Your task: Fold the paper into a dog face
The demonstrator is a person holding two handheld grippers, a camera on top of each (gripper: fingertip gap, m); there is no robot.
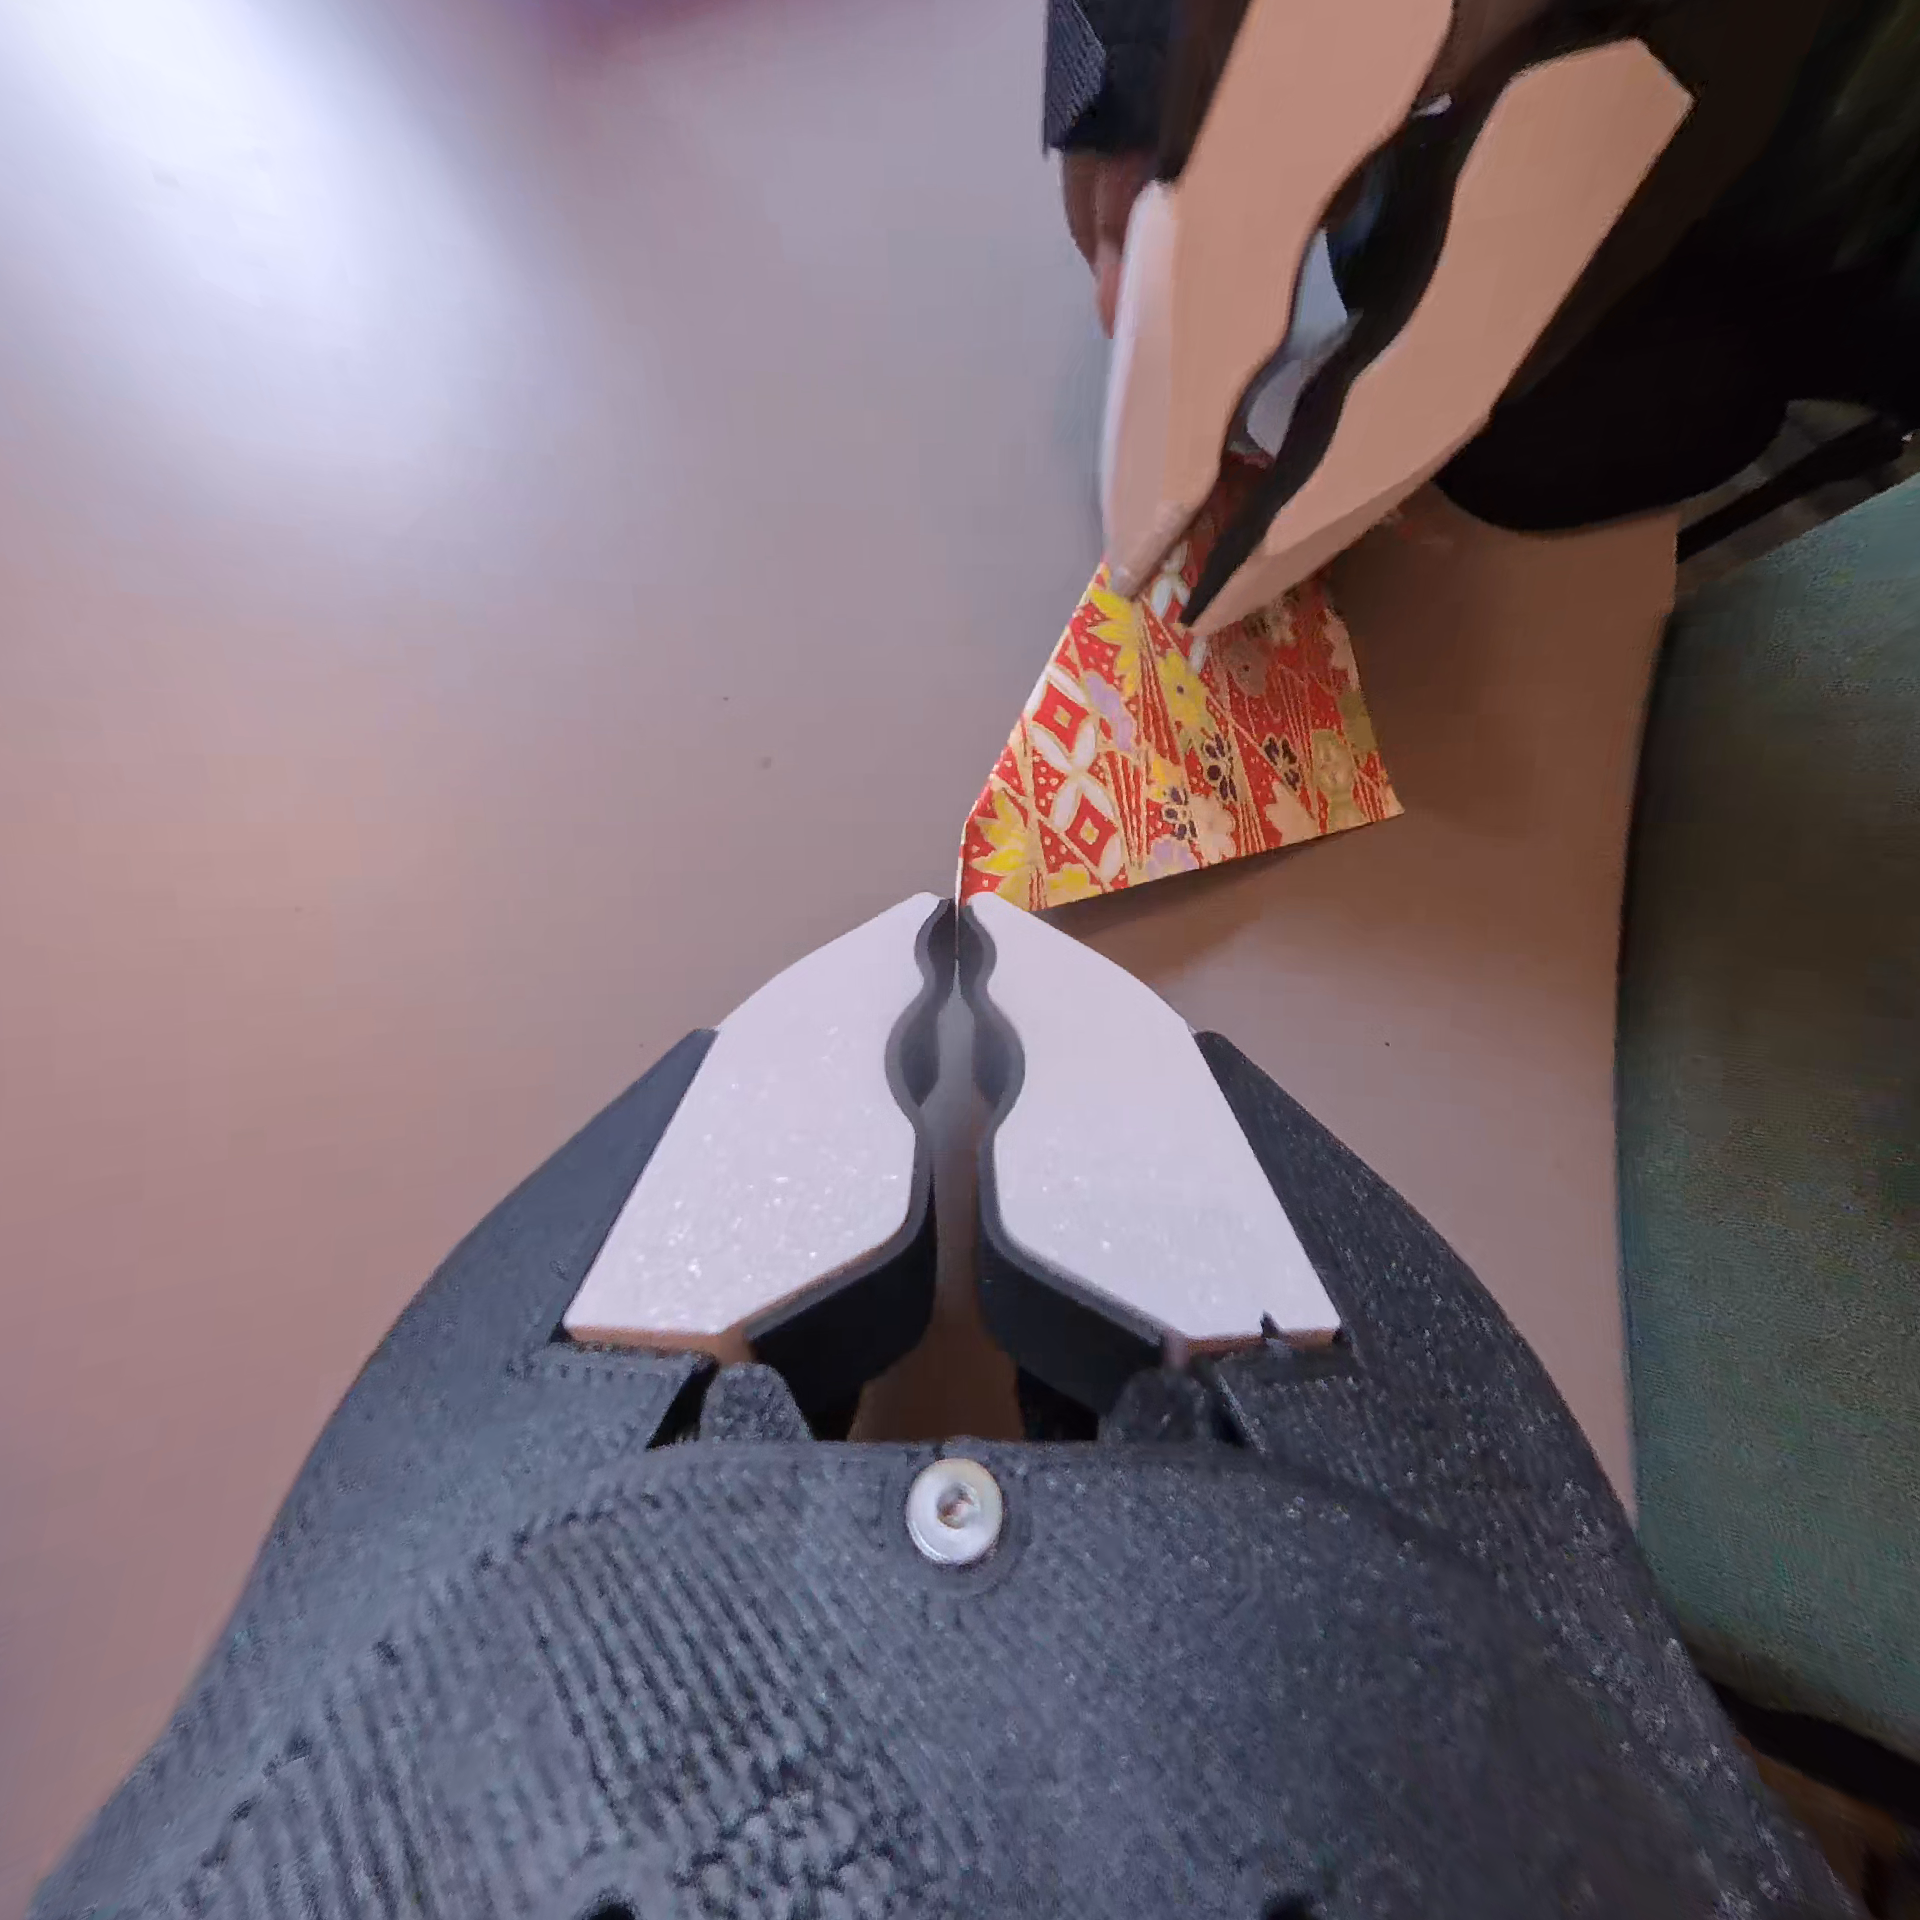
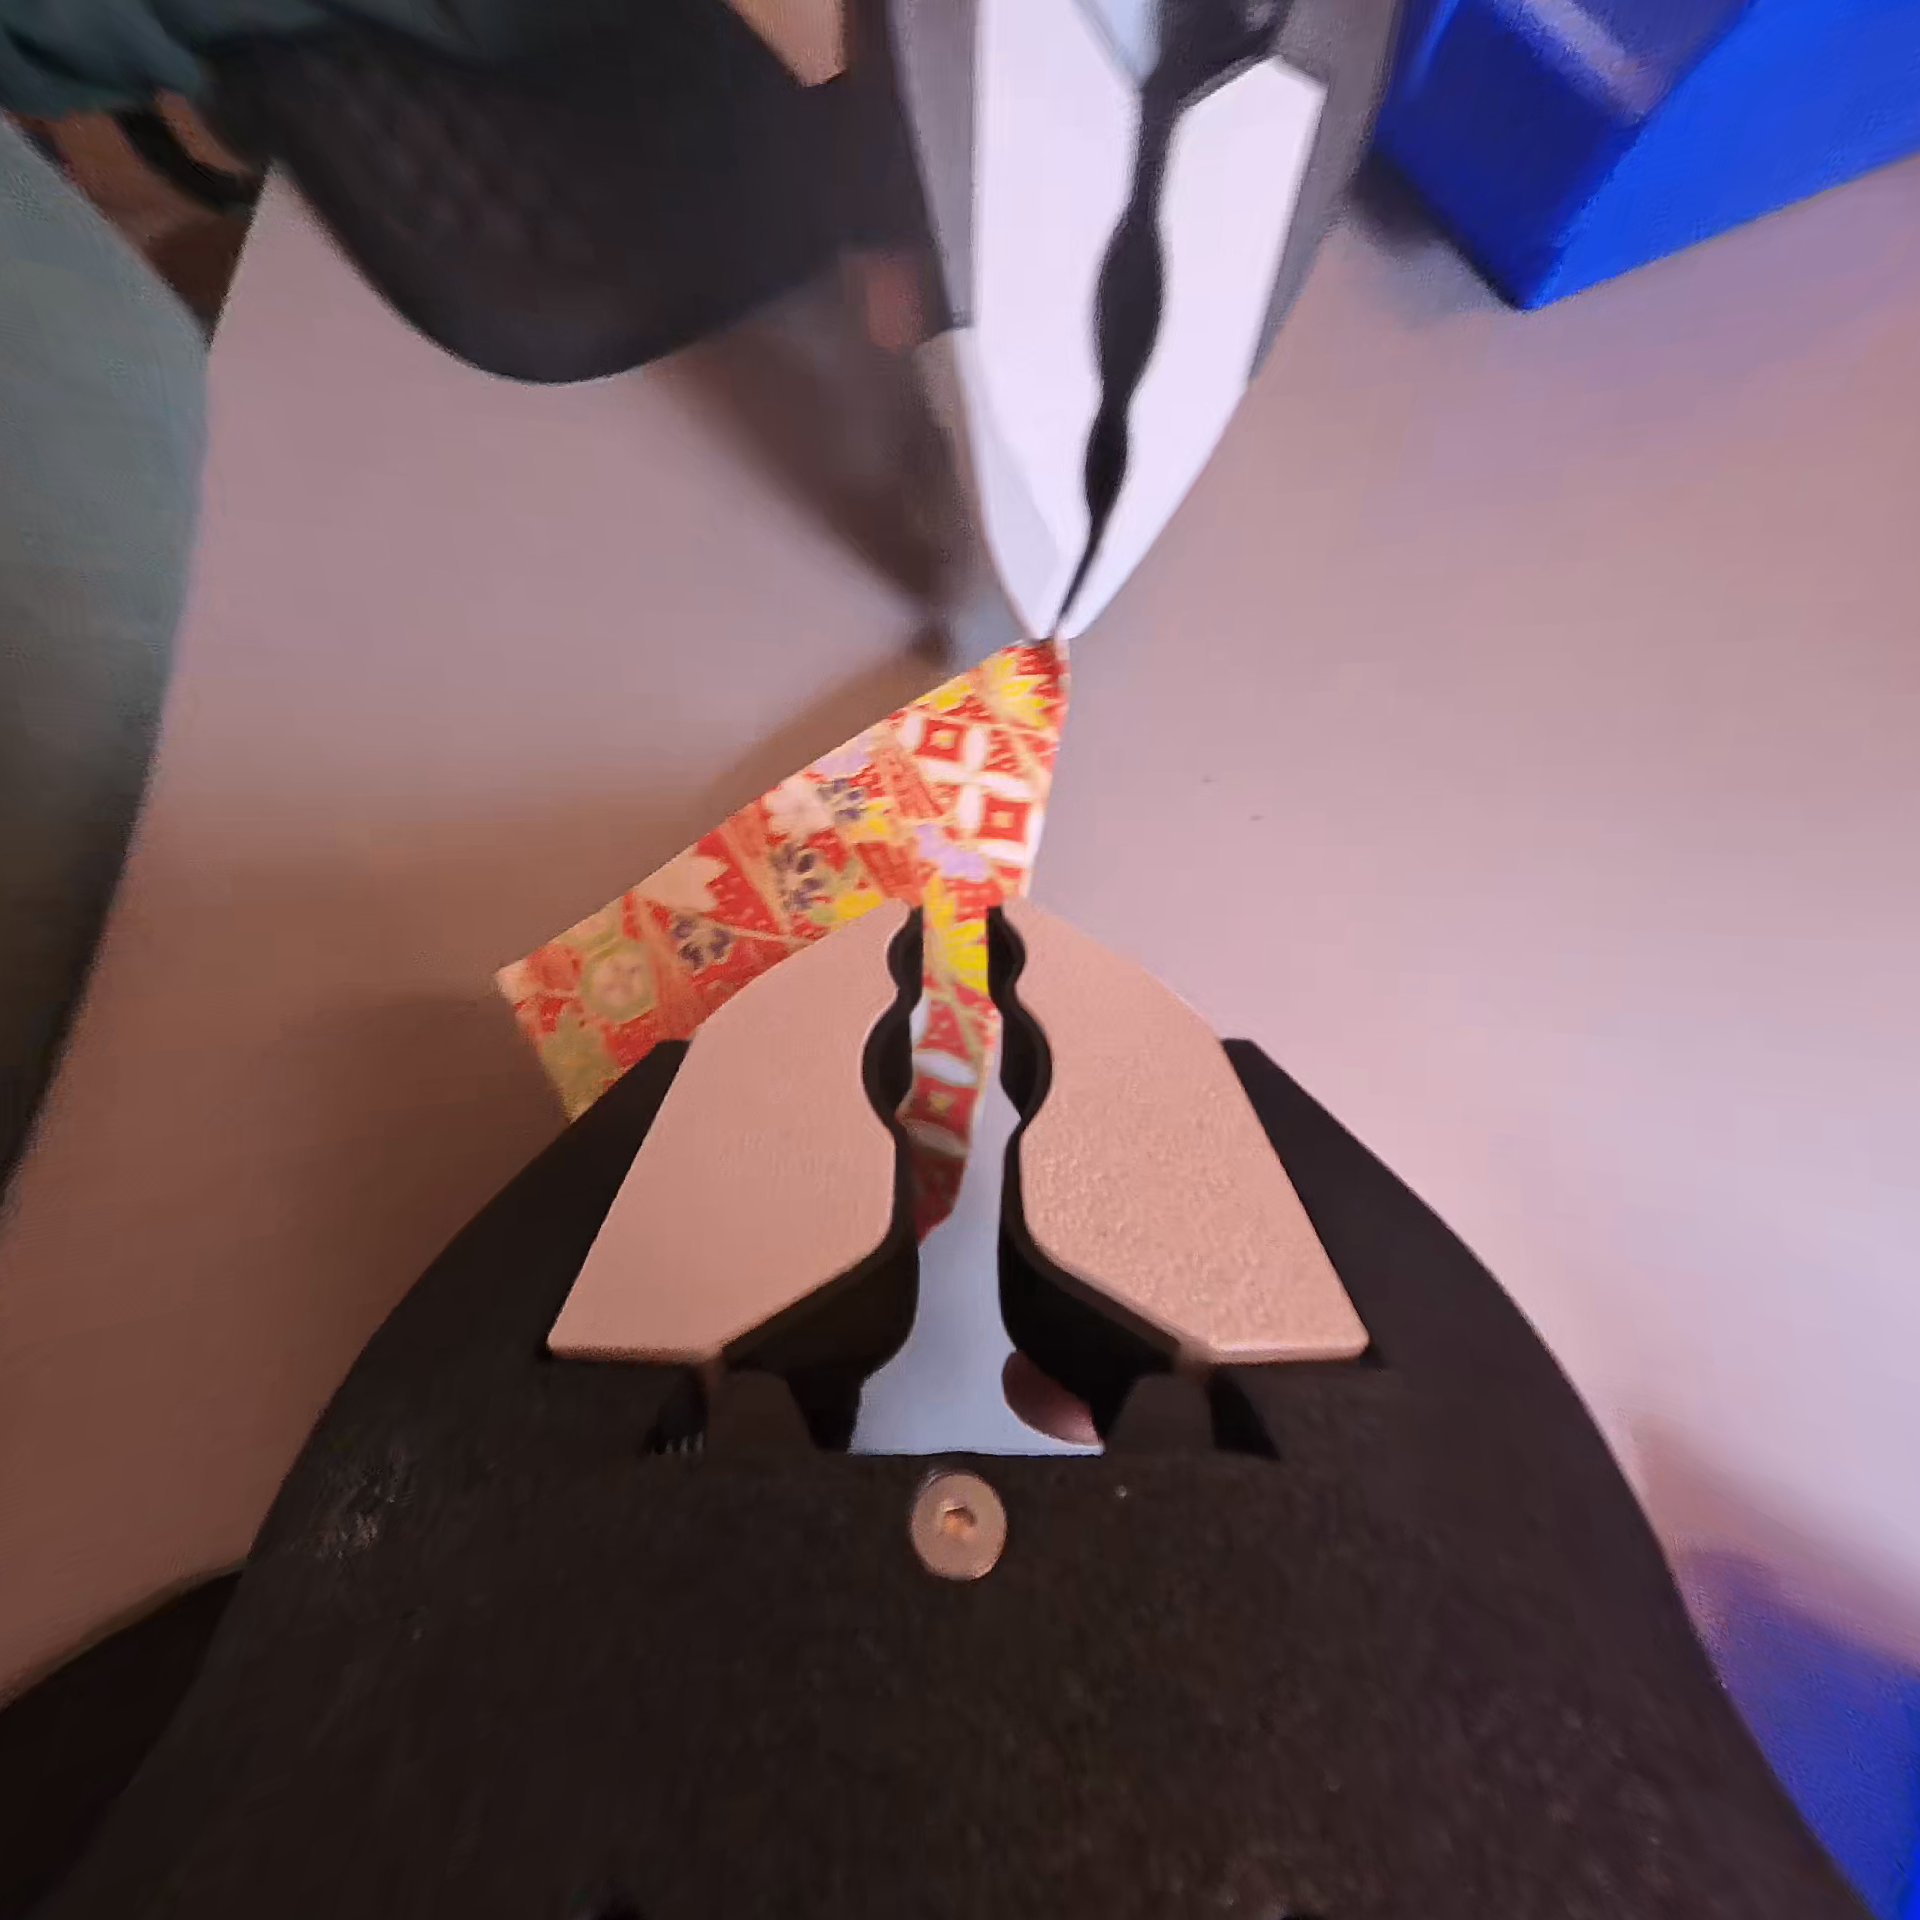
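Observation:
A folded sheet of red, yellow and white patterned paper (image 1: 1174, 758) is raised off the beige table (image 1: 416, 727). My left gripper (image 1: 951, 914) is shut on its near corner. In the right wrist view the left gripper (image 2: 1051, 629) pinches the paper's far tip (image 2: 935, 790). My right gripper (image 2: 954, 920) stands narrowly open, with a strip of the paper running through the gap between its fingers. In the left wrist view the right gripper (image 1: 1164, 603) sits at the paper's far edge. The paper's white underside shows between the right fingers.
A blue box (image 2: 1621, 156) stands at the far right of the table (image 2: 1455, 831). A green cushioned seat (image 1: 1766, 1039) lies past the table's edge and also shows in the right wrist view (image 2: 83, 623). A person's dark sleeve (image 1: 1662, 416) is behind the right gripper. My right fingertips sit around 7 cm from my left ones. Left tips and right tips are each some 20 cm from the green cushioned seat (image 1: 1766, 1039).

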